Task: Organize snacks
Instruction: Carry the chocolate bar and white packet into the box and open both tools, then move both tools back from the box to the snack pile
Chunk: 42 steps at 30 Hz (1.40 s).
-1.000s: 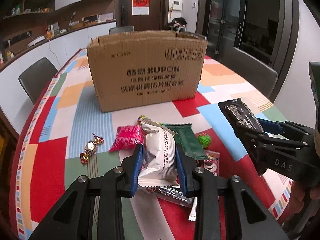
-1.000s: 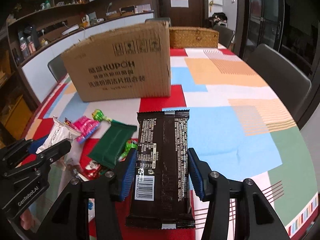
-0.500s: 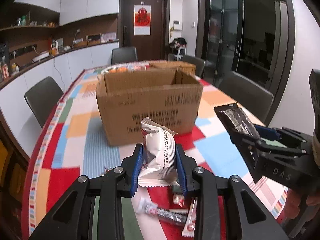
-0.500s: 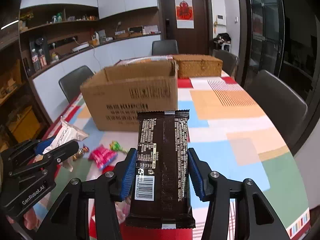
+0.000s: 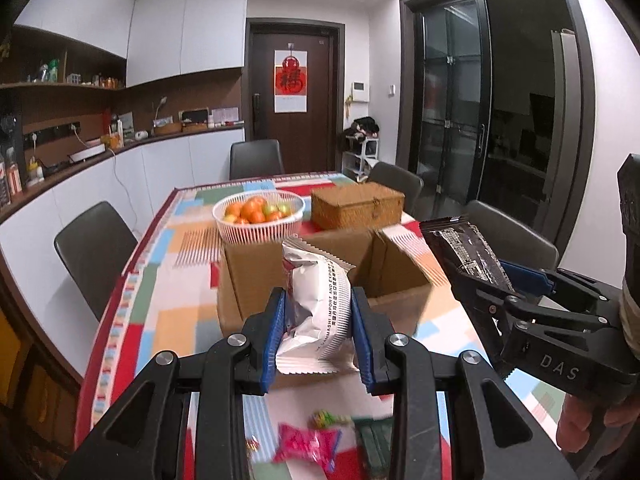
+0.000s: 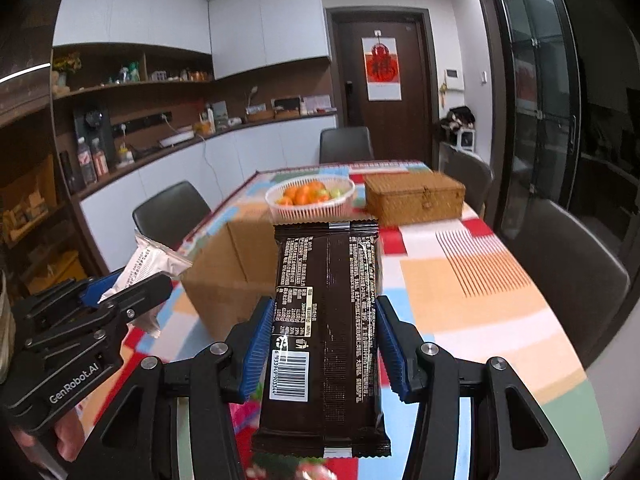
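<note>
My left gripper (image 5: 318, 334) is shut on a white snack packet (image 5: 316, 304) and holds it up in front of the open cardboard box (image 5: 394, 276). My right gripper (image 6: 326, 340) is shut on a dark brown chocolate bar wrapper (image 6: 326, 320), raised to the right of the box (image 6: 228, 276). The right gripper also shows in the left wrist view (image 5: 504, 280), with the bar (image 5: 464, 252) near the box's right flap. The left gripper and white packet (image 6: 152, 264) show at the left of the right wrist view. Loose snacks, a pink packet (image 5: 308, 444) and a green one (image 5: 374, 440), lie on the table below.
A white basket of fruit (image 5: 258, 216) and a wicker box (image 5: 356, 204) stand behind the cardboard box on the patchwork tablecloth (image 5: 160, 312). Grey chairs (image 5: 94, 248) stand around the table. A counter with shelves runs along the left wall.
Both grippers have risen from the table with their snacks, up to the level of the box's open top. The loose snacks have dropped to the bottom of the views.
</note>
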### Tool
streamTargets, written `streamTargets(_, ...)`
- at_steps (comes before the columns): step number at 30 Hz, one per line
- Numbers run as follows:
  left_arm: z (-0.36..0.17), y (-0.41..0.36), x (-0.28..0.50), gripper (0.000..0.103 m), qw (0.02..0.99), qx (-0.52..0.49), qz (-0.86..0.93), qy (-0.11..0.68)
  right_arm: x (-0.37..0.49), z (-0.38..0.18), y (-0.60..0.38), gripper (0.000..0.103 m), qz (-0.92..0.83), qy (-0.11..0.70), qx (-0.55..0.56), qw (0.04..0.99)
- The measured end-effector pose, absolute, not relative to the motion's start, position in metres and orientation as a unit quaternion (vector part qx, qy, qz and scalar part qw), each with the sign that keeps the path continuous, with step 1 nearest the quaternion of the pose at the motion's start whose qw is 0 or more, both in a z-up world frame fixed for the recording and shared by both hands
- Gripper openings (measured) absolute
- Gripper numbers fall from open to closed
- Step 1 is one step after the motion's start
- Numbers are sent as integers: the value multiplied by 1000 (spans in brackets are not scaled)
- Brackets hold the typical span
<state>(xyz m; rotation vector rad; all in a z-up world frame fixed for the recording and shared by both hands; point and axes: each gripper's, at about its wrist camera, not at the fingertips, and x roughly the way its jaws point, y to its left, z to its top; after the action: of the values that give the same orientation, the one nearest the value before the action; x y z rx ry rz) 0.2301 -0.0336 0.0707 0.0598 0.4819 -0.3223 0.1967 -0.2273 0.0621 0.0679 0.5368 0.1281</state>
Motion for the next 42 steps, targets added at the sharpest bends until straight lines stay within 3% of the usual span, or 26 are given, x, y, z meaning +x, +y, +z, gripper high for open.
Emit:
streamTargets(19, 64, -30, 344, 32, 943, 19, -154, 293, 322, 62, -211, 51, 91, 320, 26, 943)
streamTargets(22, 59, -32, 358, 38, 943, 30, -139, 300, 332, 59, -210, 51, 90, 322, 22, 942)
streamTargets(24, 59, -30, 356, 56, 947, 33, -121, 294, 339, 57, -207, 53, 93, 323, 13, 942)
streamTargets(26, 59, -27, 350, 56, 950, 36, -117, 288, 340, 55, -207, 60, 85, 321, 8, 943)
streamTargets(42, 61, -18, 243, 63, 948, 47, -136, 285, 243, 61, -201, 60, 102, 295, 4, 950)
